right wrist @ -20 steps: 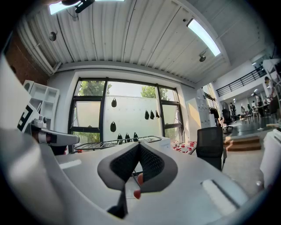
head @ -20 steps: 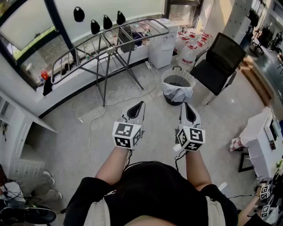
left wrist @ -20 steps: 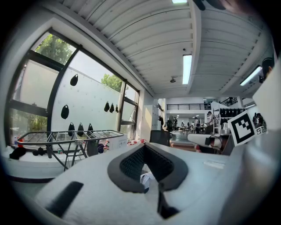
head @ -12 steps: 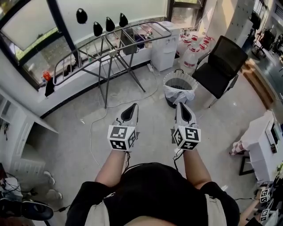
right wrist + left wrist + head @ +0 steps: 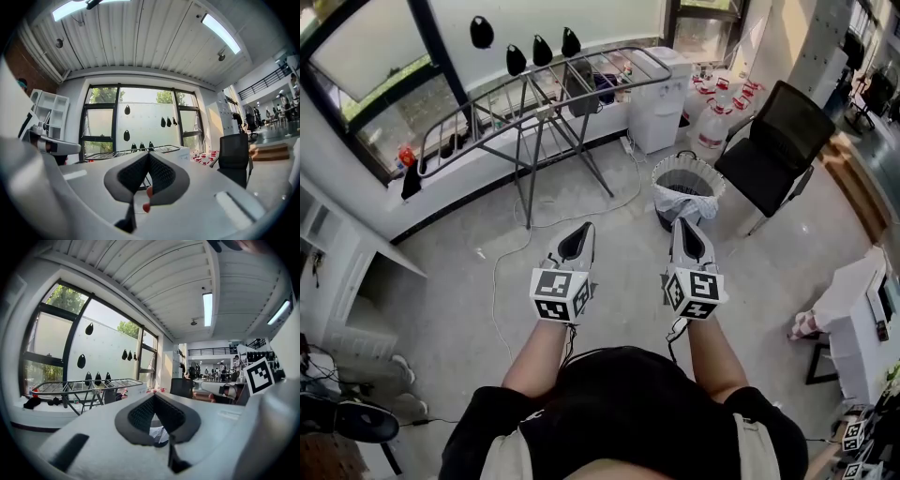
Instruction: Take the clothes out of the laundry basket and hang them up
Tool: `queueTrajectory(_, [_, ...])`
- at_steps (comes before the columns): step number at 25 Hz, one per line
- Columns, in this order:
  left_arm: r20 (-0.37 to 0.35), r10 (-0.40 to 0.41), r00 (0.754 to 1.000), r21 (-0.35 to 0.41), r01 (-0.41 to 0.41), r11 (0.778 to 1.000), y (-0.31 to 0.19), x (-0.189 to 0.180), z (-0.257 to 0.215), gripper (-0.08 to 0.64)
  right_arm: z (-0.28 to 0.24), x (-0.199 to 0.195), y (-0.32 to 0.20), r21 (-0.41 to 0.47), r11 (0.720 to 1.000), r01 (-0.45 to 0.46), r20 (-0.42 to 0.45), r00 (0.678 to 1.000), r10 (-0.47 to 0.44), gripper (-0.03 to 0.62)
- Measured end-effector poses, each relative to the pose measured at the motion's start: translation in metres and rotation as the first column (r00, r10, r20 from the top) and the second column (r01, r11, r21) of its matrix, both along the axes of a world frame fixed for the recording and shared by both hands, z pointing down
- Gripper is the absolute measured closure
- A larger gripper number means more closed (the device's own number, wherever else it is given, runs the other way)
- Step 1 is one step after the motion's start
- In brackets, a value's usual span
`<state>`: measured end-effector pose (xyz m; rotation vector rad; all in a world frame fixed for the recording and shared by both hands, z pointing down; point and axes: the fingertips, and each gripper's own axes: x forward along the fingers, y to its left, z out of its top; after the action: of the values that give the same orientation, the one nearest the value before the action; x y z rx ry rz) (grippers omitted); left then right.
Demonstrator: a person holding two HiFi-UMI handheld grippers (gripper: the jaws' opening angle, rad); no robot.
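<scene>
Head view: the left gripper (image 5: 577, 236) and right gripper (image 5: 688, 228) are both pressed together and empty, near the body. Just beyond them the laundry basket (image 5: 713, 180) holds white clothes (image 5: 682, 201). The far drying rack (image 5: 546, 82) looks largely bare, so the hanging seems not yet begun.

Black short-sleeved top (image 5: 628, 403) on the person; white left claw (image 5: 580, 229) and right claw (image 5: 683, 225) carry black-and-white marker cubes (image 5: 556, 292).
</scene>
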<state>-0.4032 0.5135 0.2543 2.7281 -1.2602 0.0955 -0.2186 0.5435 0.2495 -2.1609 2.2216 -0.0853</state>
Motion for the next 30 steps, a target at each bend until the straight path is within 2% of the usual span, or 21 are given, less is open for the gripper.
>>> queueTrajectory(8, [0.007, -0.031, 0.999, -0.005, 0.031, 0.999, 0.000, 0.032, 0.007, 0.552, 0.009, 0.032, -0.007, -0.010, 0.999, 0.030, 0.009, 1.000, -0.030, 0.577])
queueTrajectory(20, [0.005, 0.017, 1.000, 0.018, -0.017, 1.000, -0.028, 0.090, 0.007, 0.552, 0.011, 0.090, -0.017, -0.002, 1.000, -0.022, 0.002, 1.000, 0.022, 0.577])
queueTrajectory(25, [0.003, 0.045, 0.999, 0.023, -0.045, 0.999, -0.053, 0.125, 0.019, 0.552, 0.026, 0.122, -0.035, -0.008, 0.999, -0.046, 0.003, 0.999, 0.046, 0.578])
queueTrajectory(30, [0.016, 0.060, 0.998, 0.027, -0.060, 0.998, -0.103, 0.162, 0.030, 0.552, 0.040, 0.158, -0.084, -0.017, 0.998, -0.056, -0.002, 0.998, 0.056, 0.577])
